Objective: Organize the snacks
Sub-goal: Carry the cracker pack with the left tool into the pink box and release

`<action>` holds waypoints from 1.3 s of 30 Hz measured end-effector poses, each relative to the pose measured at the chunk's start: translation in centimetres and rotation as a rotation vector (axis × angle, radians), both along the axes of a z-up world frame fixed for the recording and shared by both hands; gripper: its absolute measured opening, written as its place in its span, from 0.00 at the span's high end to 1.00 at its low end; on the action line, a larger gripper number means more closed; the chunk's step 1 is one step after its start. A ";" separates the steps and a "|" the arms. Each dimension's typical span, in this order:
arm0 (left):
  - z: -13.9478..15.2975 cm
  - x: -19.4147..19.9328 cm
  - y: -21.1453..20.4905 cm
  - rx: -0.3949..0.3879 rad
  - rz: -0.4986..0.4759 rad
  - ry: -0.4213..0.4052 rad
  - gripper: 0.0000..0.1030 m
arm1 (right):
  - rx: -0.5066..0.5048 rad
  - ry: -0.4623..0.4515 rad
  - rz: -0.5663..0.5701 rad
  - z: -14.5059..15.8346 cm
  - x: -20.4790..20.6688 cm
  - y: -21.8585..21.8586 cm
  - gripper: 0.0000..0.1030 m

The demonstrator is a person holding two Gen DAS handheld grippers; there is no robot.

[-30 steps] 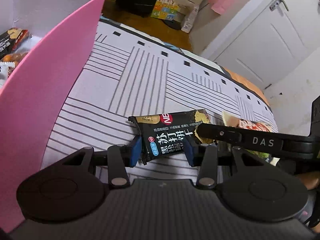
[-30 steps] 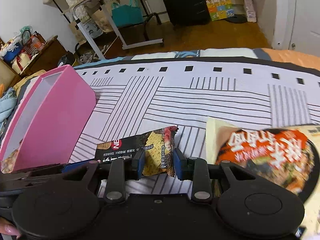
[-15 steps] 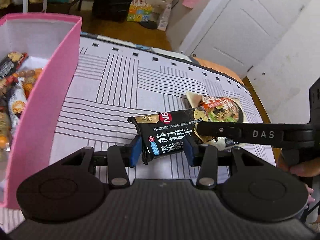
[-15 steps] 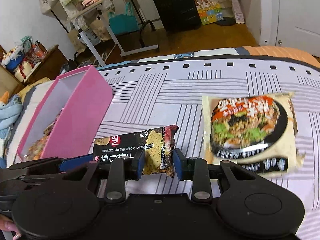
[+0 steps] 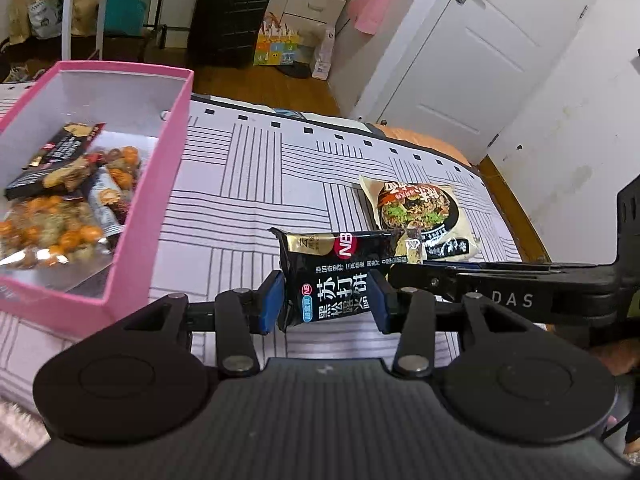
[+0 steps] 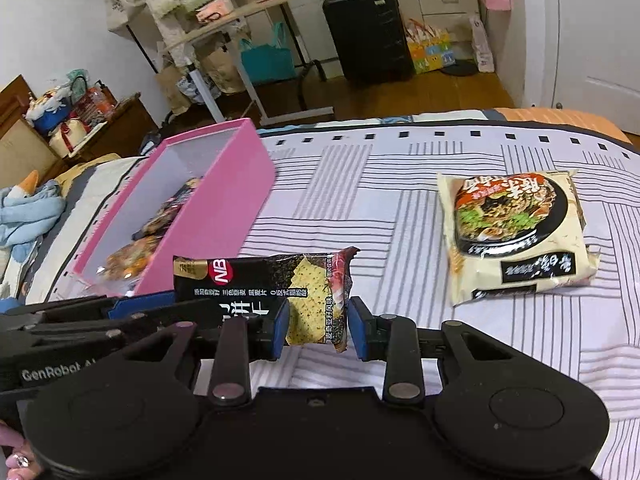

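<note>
A black cracker packet (image 5: 336, 280) (image 6: 280, 284) hangs in the air above the striped bedsheet (image 5: 248, 184), held at both ends. My left gripper (image 5: 326, 300) is shut on its left end, blue pads pressing both sides. My right gripper (image 6: 318, 326) grips the end with the cracker picture, and its jaws are opening slightly with the packet still between the pads. To the left an open pink box (image 5: 160, 200) (image 6: 224, 200) holds several snack packets. A cream noodle packet (image 5: 416, 212) (image 6: 516, 232) lies flat on the sheet to the right.
Beyond the bed's far edge stand a black suitcase (image 5: 230, 16) (image 6: 366, 32), a white door (image 5: 480, 60) and a folding table (image 6: 240, 40). A blue soft toy (image 6: 28, 208) lies left of the box. A person's fingers (image 6: 16, 460) show at the lower left.
Both grippers have risen and pulled back with the cracker packet. The box's inside and the whole noodle packet have come into view. The right pads stand a touch wider.
</note>
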State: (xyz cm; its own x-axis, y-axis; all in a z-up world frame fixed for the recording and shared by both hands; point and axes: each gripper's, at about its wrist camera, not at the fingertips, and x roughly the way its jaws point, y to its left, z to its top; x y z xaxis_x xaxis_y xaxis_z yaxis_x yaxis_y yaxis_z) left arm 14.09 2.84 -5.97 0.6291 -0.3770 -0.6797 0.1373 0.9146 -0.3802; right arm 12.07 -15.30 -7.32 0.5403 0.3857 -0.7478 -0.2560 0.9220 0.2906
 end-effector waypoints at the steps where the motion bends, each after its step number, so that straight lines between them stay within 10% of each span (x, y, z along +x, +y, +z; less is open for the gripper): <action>1: 0.3 -0.6 0.4 0.001 0.002 -0.005 0.59 | 0.008 -0.002 -0.001 0.2 -0.5 0.3 0.62; 19: 6.9 -5.3 9.9 0.003 0.082 -0.097 0.59 | -0.037 -0.061 0.117 7.4 -0.2 11.9 0.55; 39: 2.2 1.5 20.2 0.094 0.339 0.045 0.48 | 0.025 0.164 0.174 1.1 7.2 20.3 0.55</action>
